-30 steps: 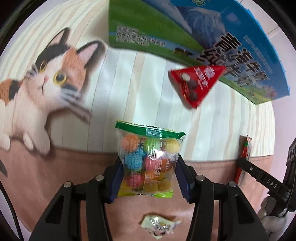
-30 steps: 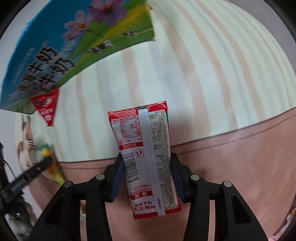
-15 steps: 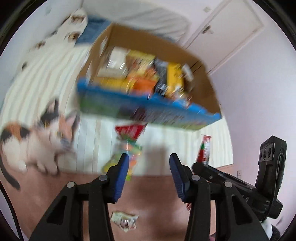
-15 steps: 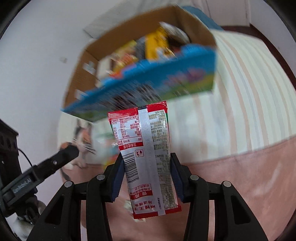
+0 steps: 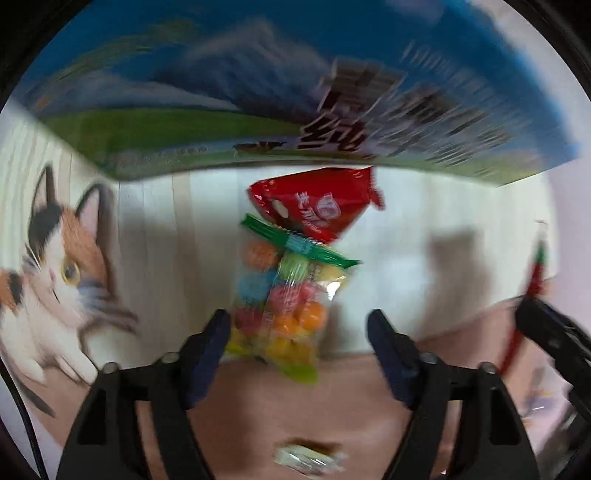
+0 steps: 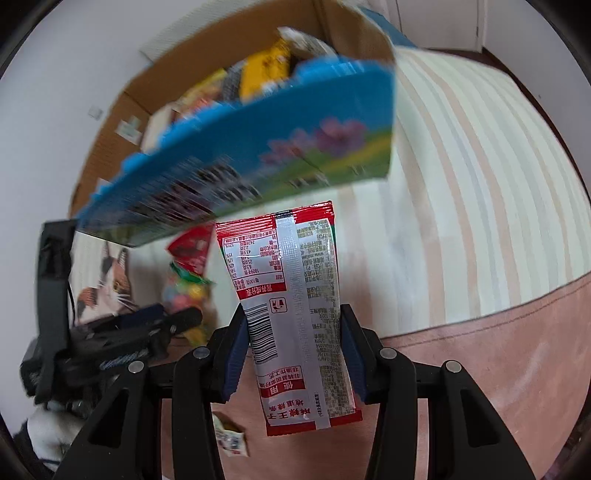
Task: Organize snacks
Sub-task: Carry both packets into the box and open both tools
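Left claw (image 5: 297,328) jaws just opened wide; right claw (image 6: 293,347) clamped

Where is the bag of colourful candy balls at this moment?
In the left wrist view the candy bag lies on the striped blanket, just ahead of the open left gripper, its green top edge over the red triangular packet.

We are looking at a home bedroom: a striped bedspread (image 6: 480,184) with a cat print (image 5: 55,266) is lying under a snack box (image 6: 258,155), a door (image 6: 436,22) behind.
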